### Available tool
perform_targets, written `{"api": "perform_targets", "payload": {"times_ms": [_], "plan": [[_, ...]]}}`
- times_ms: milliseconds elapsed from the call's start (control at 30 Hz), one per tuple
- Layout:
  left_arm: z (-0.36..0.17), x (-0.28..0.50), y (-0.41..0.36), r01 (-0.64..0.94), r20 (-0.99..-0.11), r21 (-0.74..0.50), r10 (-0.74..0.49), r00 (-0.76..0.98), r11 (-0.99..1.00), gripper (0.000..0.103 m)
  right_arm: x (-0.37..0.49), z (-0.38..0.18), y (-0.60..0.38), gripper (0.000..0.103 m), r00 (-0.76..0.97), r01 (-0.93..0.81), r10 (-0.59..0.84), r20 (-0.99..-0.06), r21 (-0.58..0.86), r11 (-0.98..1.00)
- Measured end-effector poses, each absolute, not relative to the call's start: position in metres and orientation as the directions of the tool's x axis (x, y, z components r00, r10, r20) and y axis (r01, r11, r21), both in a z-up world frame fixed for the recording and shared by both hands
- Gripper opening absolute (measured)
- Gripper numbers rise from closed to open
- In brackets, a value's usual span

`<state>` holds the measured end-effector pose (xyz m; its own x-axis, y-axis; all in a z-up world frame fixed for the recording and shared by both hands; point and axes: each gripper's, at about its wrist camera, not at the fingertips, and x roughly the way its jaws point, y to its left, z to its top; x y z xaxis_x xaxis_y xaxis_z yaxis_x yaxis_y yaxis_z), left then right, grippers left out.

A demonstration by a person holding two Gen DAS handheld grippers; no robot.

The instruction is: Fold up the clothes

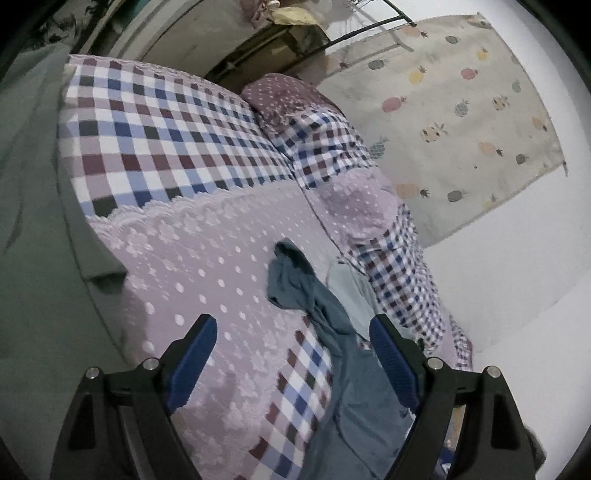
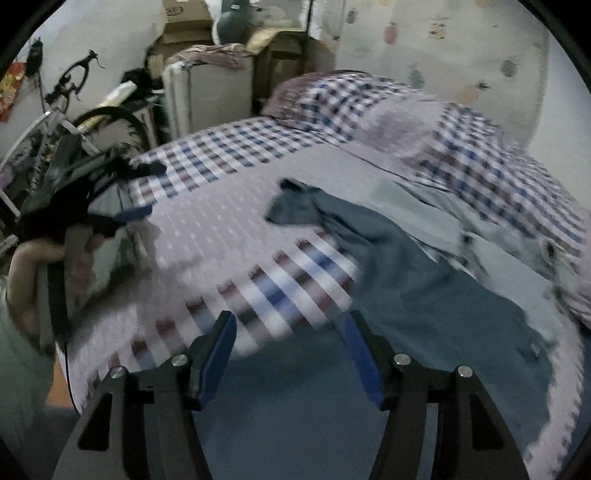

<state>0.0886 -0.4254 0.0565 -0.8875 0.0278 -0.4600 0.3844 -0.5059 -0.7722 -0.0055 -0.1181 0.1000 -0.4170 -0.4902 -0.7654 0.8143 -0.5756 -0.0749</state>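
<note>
My right claw [image 2: 290,332] is hanging released, blue pads spread wide with nothing between them, right over the dark teal garment [image 2: 406,295] lying rumpled across the bed [image 2: 221,229]. My left claw [image 1: 293,336] is likewise gaping, hovering above the bed's checked-and-dotted cover with one strip of that garment [image 1: 314,295] stretching away between its fingers. A paler piece of clothing [image 2: 424,210] is lying just beside it.

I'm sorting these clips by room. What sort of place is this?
Most likely a home bedroom that doubles as storage: a bed with a checked cover, a pillow, and a bicycle and cardboard boxes against the wall.
</note>
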Motion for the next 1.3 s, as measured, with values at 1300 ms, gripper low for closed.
{"api": "perform_targets", "payload": {"times_ms": [1300], "plan": [[0.042, 0.073, -0.427, 0.526, -0.582, -0.691, -0.051, -0.812, -0.496, 0.088, -0.183, -0.026, -0.281, 0.050, -0.458, 0.776, -0.418, -0.784, -0.123, -0.618]]}}
